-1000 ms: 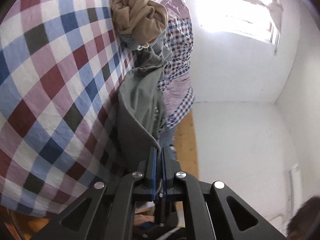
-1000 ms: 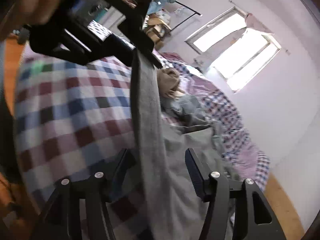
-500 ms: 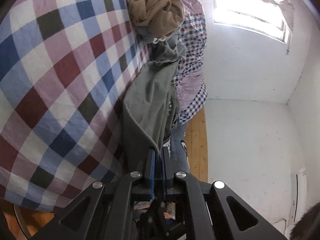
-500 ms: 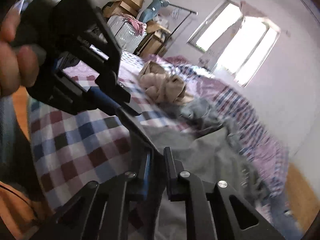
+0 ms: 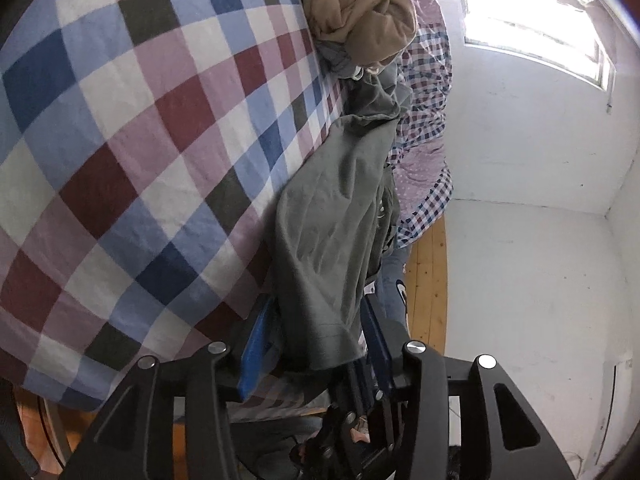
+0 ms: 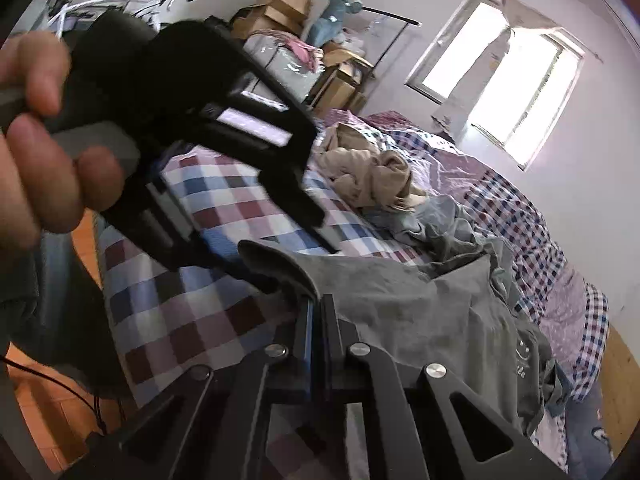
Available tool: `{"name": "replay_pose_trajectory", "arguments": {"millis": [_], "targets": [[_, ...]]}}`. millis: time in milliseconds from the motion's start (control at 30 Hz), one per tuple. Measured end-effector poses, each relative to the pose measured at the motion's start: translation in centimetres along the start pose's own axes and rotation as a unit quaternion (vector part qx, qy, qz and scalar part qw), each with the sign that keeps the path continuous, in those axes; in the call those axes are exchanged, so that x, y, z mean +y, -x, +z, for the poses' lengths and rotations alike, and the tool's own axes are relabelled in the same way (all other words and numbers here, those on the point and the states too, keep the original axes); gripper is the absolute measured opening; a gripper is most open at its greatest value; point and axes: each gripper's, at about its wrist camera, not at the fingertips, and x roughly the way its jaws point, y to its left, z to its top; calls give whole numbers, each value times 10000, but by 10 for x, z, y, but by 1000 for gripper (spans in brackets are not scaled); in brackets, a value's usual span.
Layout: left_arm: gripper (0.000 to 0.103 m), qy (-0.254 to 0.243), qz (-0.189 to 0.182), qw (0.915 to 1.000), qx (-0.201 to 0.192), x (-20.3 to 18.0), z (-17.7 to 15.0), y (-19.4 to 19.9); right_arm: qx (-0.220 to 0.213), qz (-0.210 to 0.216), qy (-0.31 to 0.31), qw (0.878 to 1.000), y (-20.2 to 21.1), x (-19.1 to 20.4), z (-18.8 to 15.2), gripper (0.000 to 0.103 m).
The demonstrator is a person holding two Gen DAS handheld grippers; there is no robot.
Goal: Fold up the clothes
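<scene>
Soft grey garment on checked bedspread

My left gripper stands with its blue-padded fingers spread apart, the hem of a grey garment hanging loosely between them. The cloth runs forward from the fingers along the edge of a bed, draped over its side. Left of the gripper, a checked bedsheet in blue, maroon, pink and white fills the view. Far ahead of the fingertips, a crumpled tan garment sits on the bed, touching the grey cloth's far end. Right of the gripper lie a strip of wooden floor, a white wall and a bright window.
</scene>
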Motion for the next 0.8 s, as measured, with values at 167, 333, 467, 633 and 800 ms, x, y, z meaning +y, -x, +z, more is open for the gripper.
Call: {"name": "replay_pose_trajectory", "arguments": {"millis": [167, 333, 467, 633, 800], "targets": [[23, -198, -70, 9998, 8, -6, -1, -1, 120, -181, 157, 9996, -4, 9, -4, 4], [2, -518, -42, 9986, -86, -17, -3, 2, 251, -450, 304, 9982, -7, 13, -10, 32], [2, -592, -144, 9980, -173, -23, -1, 5, 406, -793, 389, 9953, -8, 11, -19, 42], [2, -624, -440, 9968, -230, -32, 2, 5, 671, -1031, 278, 9920, 1, -4, -31, 45], [2, -687, -544, 9957, -308, -40, 4, 6, 843, -1140, 325, 9894, 27, -18, -52, 49]]}}
